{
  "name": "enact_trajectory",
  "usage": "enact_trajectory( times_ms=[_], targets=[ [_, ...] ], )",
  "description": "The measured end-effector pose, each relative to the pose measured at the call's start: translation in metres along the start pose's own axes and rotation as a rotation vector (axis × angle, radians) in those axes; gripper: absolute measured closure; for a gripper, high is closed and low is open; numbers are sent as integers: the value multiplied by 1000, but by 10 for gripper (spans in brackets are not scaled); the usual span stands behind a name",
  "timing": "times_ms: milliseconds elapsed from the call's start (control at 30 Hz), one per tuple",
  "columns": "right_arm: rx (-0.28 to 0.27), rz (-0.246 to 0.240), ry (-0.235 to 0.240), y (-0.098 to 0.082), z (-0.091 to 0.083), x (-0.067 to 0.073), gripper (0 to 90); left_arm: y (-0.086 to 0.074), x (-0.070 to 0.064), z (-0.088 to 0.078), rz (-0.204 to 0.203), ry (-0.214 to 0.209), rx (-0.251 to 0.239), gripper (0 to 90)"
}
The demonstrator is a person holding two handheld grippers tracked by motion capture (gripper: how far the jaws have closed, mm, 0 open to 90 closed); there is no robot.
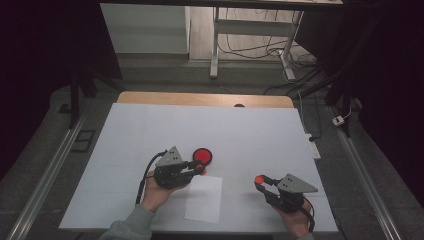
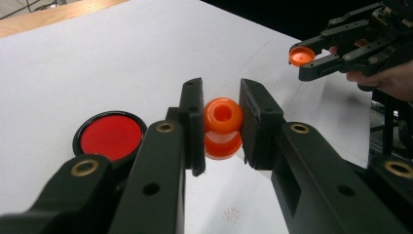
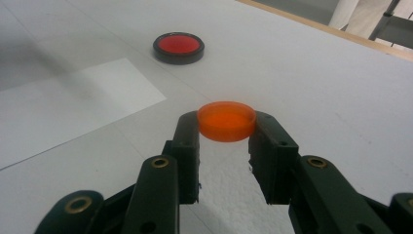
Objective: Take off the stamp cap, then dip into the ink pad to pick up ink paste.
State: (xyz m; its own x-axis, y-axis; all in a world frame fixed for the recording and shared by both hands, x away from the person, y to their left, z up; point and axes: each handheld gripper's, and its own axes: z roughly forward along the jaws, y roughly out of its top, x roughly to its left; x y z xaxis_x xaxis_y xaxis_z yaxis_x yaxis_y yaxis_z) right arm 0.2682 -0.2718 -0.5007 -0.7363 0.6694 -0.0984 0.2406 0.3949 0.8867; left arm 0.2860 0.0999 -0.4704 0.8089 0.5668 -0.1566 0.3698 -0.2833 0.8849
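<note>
From above, the left gripper (image 1: 200, 169) sits near the middle of the white table (image 1: 250, 130), its tips just beside a red disc in a black rim (image 1: 202, 155), with a white sheet of paper (image 1: 204, 198) lying just below it. The right gripper (image 1: 260, 181) is well apart to the right, with an orange spot at its tips. What those tips hold is too small to make out from this height.

The left gripper view settles one half: the jaws are clenched on a small orange bottle (image 2: 222, 127), its open mouth facing the camera, held above the table. The red disc (image 2: 111, 136) lies flat to the left, and the right gripper (image 2: 309, 59) shows in the far upper right corner.

The right gripper view settles the other: its jaws grasp a round orange cap (image 3: 226, 120) by the edges, held level above the table, with the red disc (image 3: 178, 47) and the paper (image 3: 63, 107) farther off.
</note>
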Motion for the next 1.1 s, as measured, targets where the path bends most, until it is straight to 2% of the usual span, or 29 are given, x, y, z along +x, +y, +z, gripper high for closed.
enact_trajectory(
  times_ms=[200, 333, 533, 867, 1100],
  targets=[
    [2, 2, 8, -2, 0, -2, 649, 1, 4, 0, -4, 10, 2, 732],
    [7, 2, 8, -2, 0, -3, 649, 2, 7, -2, -20, -3, -6, 732],
    [3, 5, 7, -2, 0, -4, 649, 7, 10, -5, -20, 11, -15, 732],
    [8, 8, 0, -2, 1, -4, 649, 15, 12, 0, 3, 17, 11, 732],
    [4, 13, 1, -2, 0, -5, 649, 22, 19, 5, 0, 19, 23, 732]
  ],
)
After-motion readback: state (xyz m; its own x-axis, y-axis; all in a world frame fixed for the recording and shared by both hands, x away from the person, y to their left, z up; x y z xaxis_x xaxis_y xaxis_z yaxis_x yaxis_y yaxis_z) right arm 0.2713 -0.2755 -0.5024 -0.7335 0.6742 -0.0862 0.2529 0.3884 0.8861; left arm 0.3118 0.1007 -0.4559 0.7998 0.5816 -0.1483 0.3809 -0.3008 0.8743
